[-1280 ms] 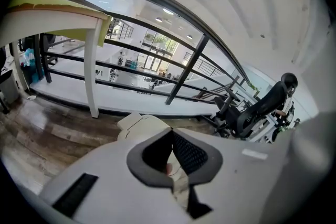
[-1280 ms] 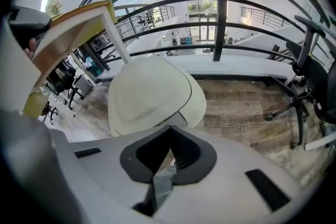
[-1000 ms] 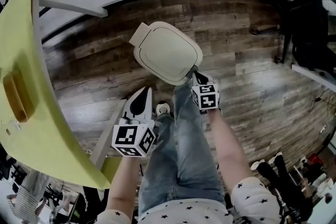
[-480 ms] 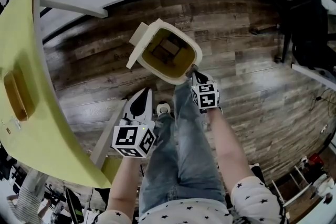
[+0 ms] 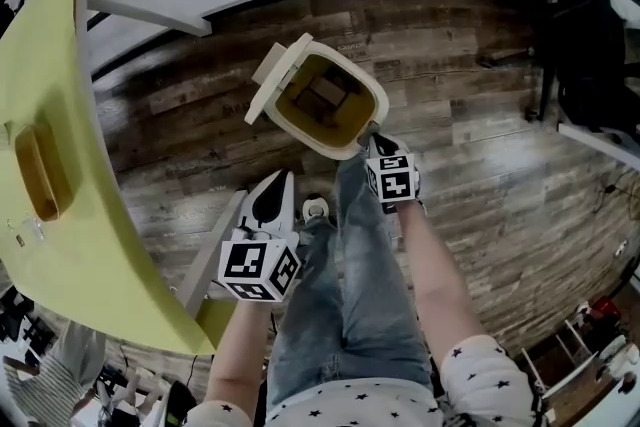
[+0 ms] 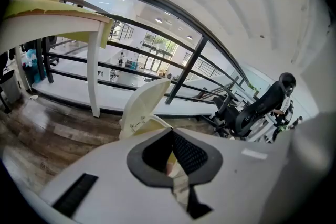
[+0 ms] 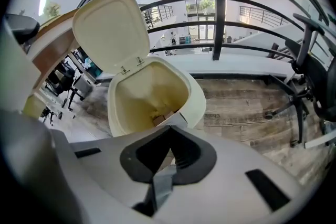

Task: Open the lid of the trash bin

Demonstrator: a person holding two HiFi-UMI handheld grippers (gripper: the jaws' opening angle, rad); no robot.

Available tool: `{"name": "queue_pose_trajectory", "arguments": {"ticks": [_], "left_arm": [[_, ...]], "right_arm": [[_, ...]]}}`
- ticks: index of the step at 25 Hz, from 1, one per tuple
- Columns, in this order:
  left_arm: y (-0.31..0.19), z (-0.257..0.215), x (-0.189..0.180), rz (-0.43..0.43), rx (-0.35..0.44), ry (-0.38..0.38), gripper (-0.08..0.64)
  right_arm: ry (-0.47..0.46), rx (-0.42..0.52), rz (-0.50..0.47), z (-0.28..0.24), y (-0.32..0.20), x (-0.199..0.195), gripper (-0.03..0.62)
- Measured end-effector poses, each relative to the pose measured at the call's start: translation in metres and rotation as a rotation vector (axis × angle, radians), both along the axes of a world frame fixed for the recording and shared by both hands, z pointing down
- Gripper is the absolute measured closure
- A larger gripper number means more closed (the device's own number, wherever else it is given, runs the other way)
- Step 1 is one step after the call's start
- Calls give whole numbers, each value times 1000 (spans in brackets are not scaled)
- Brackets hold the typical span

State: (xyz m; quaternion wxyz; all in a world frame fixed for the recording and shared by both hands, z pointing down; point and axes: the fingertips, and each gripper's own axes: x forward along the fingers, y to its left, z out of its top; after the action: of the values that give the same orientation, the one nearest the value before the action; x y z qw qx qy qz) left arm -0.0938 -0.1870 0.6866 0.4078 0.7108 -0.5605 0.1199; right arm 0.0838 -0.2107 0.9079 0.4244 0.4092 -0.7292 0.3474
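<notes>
— Cream plastic trash bin (image 7: 197, 94)?
— Just ahead of the right gripper (image 7: 170, 128), near rim at its tips. Jaws closed, nothing between. Rounded lid (image 7: 111, 29) upright at the far rim.
— Inside?
— Yellowish walls, small brown piece (image 7: 160, 119) at the bottom.
— Left gripper (image 6: 170, 131)?
— Closed too, empty, behind the bin. Wooden floor (image 7: 247, 102) open to the right; yellow-green table (image 5: 60, 165) to the left.

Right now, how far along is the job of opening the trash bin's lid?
Done: the lid stands upright and the trash bin shows its inside. In hand: the right gripper, jaws together, sits at the bin's near rim; the left gripper hangs back, shut and empty. Left: probably only pulling away.
</notes>
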Motion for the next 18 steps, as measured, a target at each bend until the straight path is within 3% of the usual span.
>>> {"name": "queue_pose_trajectory", "arguments": {"ticks": [5,18], "left_arm": [[4,-11,0,10,12,-4,548],[29,-49,2,15,16,-18,548]], "right_arm": [[-3,-10,10,-13,-2,-3,598],[-90,117,77,-119,15,-15,598]]}}
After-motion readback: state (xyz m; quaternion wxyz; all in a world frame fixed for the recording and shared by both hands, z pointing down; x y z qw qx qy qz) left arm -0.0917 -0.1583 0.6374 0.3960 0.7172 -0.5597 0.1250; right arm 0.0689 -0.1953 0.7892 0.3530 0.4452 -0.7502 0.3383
